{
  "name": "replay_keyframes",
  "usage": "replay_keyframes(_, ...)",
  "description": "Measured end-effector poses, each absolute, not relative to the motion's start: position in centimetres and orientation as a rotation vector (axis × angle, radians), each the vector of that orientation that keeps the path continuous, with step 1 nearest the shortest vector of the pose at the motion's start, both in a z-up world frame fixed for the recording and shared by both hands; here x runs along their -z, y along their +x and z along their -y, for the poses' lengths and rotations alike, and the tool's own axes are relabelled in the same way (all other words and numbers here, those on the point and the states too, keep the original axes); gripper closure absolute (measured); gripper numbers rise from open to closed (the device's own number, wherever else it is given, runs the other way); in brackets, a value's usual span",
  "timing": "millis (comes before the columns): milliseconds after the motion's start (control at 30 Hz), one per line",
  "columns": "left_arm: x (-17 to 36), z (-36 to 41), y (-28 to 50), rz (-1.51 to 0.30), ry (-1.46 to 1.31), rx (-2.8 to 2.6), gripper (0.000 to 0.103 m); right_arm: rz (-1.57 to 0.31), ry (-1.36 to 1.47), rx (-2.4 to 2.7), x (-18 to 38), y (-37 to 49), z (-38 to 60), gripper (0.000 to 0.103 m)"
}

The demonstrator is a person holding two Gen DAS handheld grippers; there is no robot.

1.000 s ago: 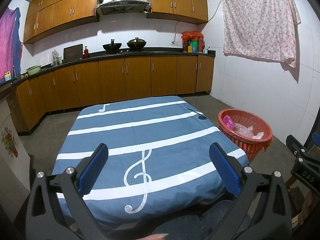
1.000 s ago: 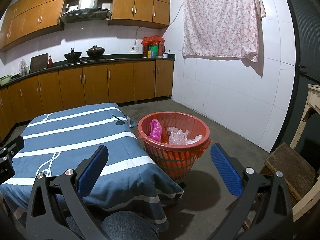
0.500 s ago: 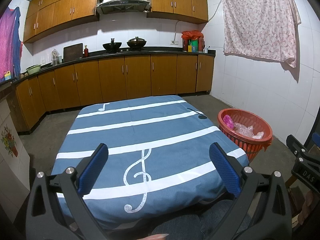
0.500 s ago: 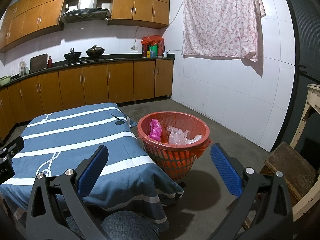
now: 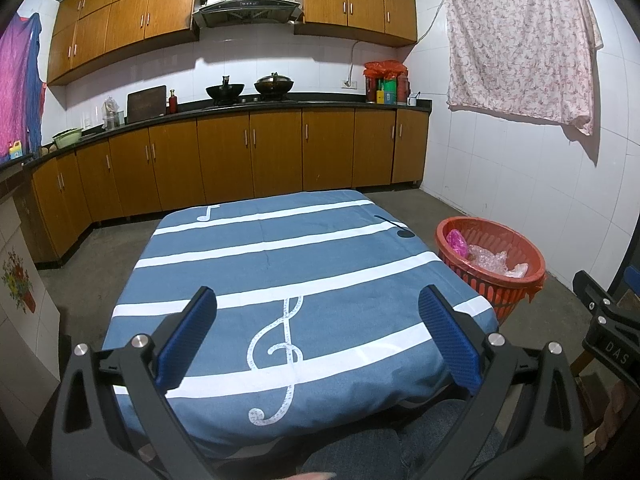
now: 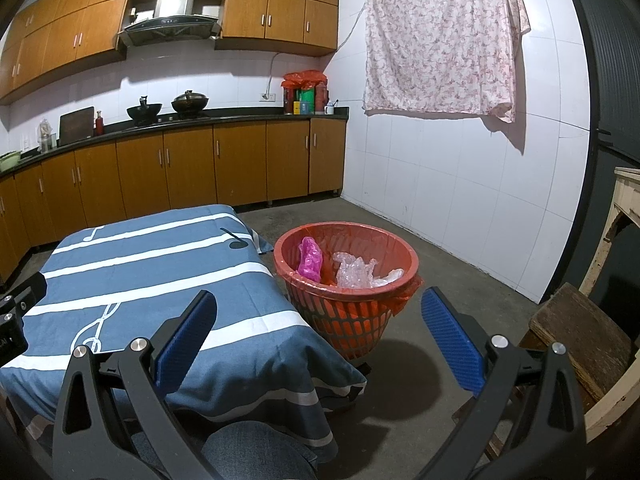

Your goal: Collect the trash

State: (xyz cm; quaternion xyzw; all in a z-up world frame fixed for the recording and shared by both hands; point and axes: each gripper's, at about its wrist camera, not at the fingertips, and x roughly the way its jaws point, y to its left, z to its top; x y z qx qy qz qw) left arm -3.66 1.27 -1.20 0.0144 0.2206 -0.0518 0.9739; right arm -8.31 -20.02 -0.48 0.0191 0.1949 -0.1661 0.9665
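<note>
Hovering with left gripper (image 5: 318, 322) and right gripper (image 6: 318, 328) both spread, empty; scanning desk (image 5: 280, 256) before leaving basket (image 6: 346, 280).

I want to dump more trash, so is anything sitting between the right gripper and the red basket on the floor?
Nothing visible. The right gripper is open and holds nothing, and only bare floor lies between it and the red basket, beside the table's blue cloth.
</note>
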Motion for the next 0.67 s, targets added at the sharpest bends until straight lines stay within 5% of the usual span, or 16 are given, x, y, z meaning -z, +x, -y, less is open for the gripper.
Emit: replay_keyframes(667, 2.2, -0.8, -5.5, -0.462, 0.014, 0.096, 0.004, -0.397, 0.04, 0.336, 0.6, -8.4, 19.8, 0.002)
